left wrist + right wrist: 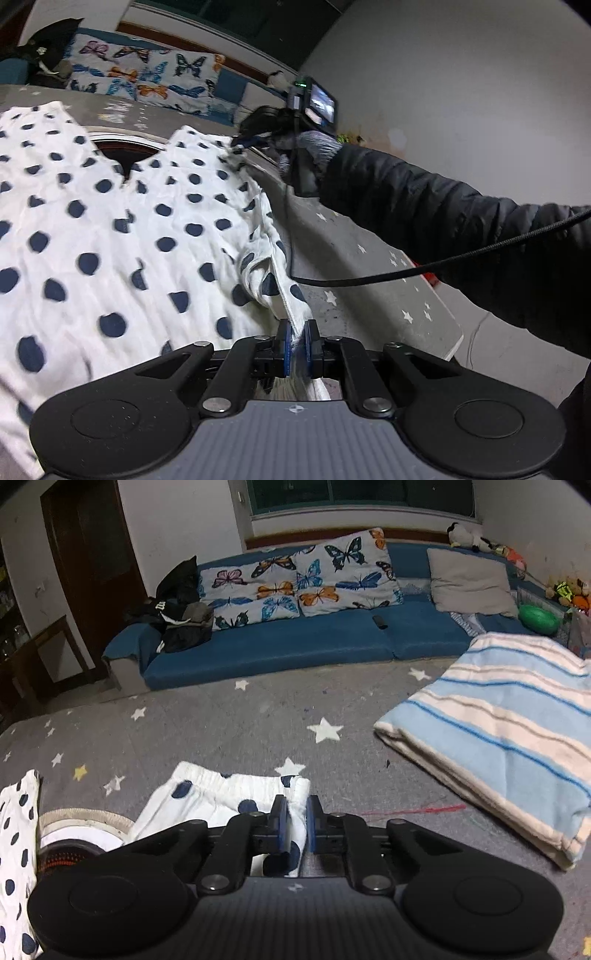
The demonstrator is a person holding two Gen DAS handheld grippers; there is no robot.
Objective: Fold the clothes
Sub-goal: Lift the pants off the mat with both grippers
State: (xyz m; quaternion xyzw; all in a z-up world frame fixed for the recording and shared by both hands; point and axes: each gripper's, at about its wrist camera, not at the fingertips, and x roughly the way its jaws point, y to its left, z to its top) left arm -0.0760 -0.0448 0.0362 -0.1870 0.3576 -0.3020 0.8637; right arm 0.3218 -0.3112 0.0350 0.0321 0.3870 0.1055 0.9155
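Note:
A white garment with navy dots (110, 221) lies spread on a grey star-printed cloth (369, 280), its neck opening (122, 149) facing away. My left gripper (298, 332) is shut on the garment's side edge, which rises in a taut fold to the blue pads. At the far shoulder corner my right gripper (238, 139) pinches the fabric, held by a gloved hand (317, 147) in a dark sleeve. In the right wrist view the right gripper (295, 814) is shut on that dotted corner (207, 797), with cloth between its pads.
A folded blue-and-white striped towel (498, 731) lies on the grey cloth (221, 731) to the right. Behind stands a blue sofa (277, 642) with butterfly pillows (295, 579) and dark clothes (177, 613). A black cable (443, 262) hangs across beside the sleeve.

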